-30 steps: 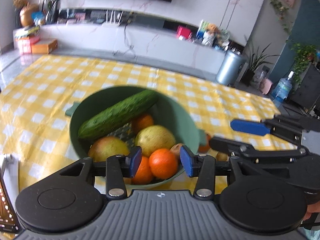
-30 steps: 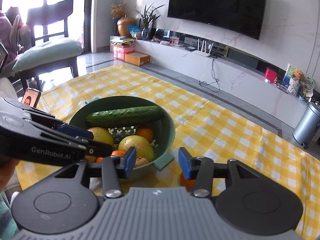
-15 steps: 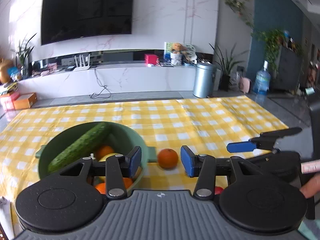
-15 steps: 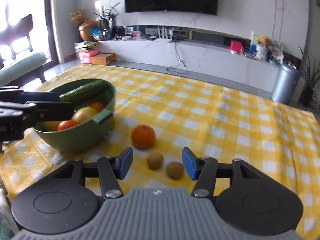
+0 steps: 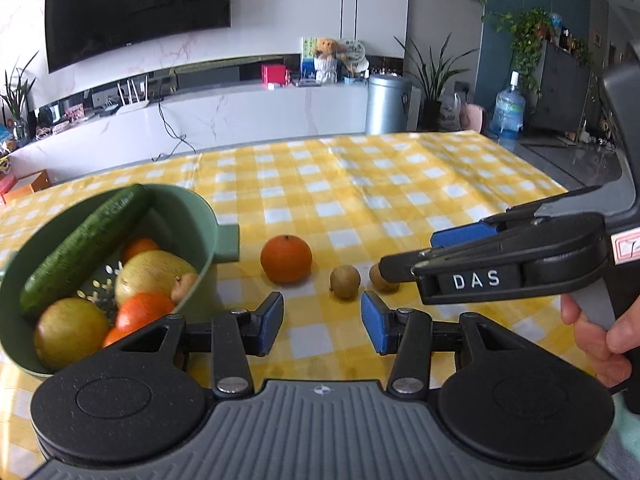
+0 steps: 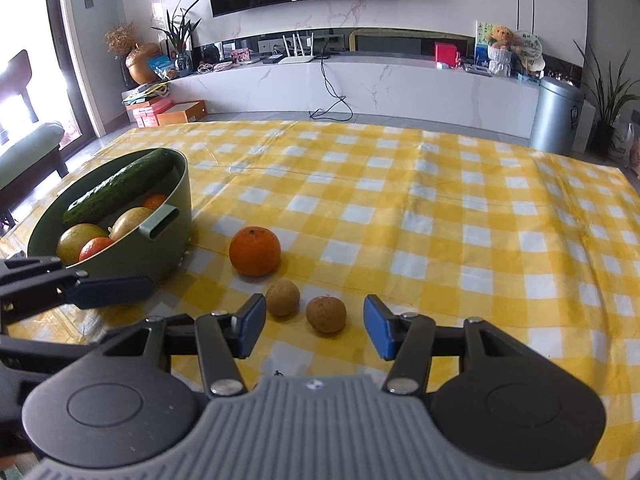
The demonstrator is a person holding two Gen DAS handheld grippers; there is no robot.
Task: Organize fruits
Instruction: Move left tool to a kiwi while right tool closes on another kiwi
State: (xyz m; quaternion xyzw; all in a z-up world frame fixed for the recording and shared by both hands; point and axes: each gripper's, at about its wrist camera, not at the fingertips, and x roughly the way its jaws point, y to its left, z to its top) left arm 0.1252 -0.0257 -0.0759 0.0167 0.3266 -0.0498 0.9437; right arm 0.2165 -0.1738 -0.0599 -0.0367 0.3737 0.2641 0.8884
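Left wrist view shows the left gripper (image 5: 322,322) with its blue pads parted over bare yellow-and-white checked tablecloth (image 5: 400,184), grasping nothing. A round green plastic bowl (image 5: 200,216) with side handles sits near the table's left edge, holding a long dark green cucumber (image 5: 84,248), yellowish pears and small oranges. Just beside its handle, on the cloth, lies a loose round orange (image 5: 286,258), then two small brown kiwi-like fruits (image 5: 345,282) toward the near edge. The right gripper (image 5: 408,256), held by a hand (image 5: 596,336), reaches in from the right, its tips above the second brown fruit. In the right wrist view the right gripper (image 6: 314,328) has just been opening and stands released, both brown fruits (image 6: 326,314) beyond its pads, untouched.
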